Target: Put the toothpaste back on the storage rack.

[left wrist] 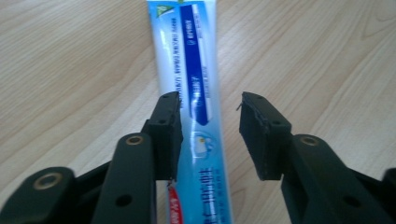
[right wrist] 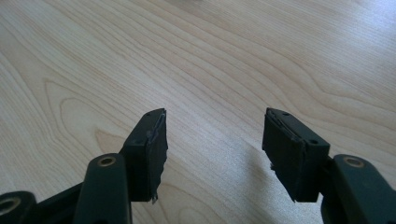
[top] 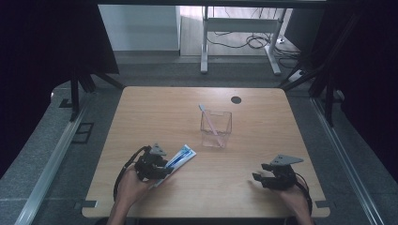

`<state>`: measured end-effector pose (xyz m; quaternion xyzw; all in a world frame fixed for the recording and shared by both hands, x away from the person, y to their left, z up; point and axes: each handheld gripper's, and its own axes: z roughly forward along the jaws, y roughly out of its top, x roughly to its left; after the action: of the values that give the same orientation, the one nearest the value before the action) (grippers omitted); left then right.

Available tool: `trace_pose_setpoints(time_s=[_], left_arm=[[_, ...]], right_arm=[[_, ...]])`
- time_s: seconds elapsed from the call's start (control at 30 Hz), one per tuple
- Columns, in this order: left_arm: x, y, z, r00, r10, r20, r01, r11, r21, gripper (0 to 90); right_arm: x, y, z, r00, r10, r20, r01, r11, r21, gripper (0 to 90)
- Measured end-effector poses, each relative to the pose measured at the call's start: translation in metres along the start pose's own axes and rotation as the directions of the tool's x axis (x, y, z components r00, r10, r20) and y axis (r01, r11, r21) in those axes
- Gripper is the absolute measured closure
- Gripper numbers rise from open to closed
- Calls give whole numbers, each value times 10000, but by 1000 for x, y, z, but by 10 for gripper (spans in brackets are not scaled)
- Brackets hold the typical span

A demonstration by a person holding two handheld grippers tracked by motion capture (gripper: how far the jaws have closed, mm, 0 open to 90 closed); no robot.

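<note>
Left gripper [left wrist: 210, 135] jaws apart, straddling tube [left wrist: 196, 84] at table's 7 o'clock | tube likely light, soft, slick: pinch mid-body | right gripper [right wrist: 212, 149] agape, empty, 5 o'clock

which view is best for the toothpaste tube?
Left gripper view: the toothpaste tube lies lengthwise between the open jaws of the left gripper, print legible. High view shows it small, partly covered by that gripper. Right gripper view shows bare table.
</note>
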<state>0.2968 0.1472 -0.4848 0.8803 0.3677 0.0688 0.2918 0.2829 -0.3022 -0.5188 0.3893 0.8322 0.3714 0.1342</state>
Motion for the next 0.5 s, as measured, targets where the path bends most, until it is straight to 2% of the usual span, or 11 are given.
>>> trace_pose_setpoints(time_s=[0.2,0.5], left_arm=[[7,6,2,10000,-3,-80,7,9988,481,496],[8,14,12,10000,90,-28,-86,9924,1227,392]], right_arm=[[0,0,2,9998,-176,56,177,9998,-76,335],[-1,-1,3,9994,-226,249,230,9996,-168,233]])
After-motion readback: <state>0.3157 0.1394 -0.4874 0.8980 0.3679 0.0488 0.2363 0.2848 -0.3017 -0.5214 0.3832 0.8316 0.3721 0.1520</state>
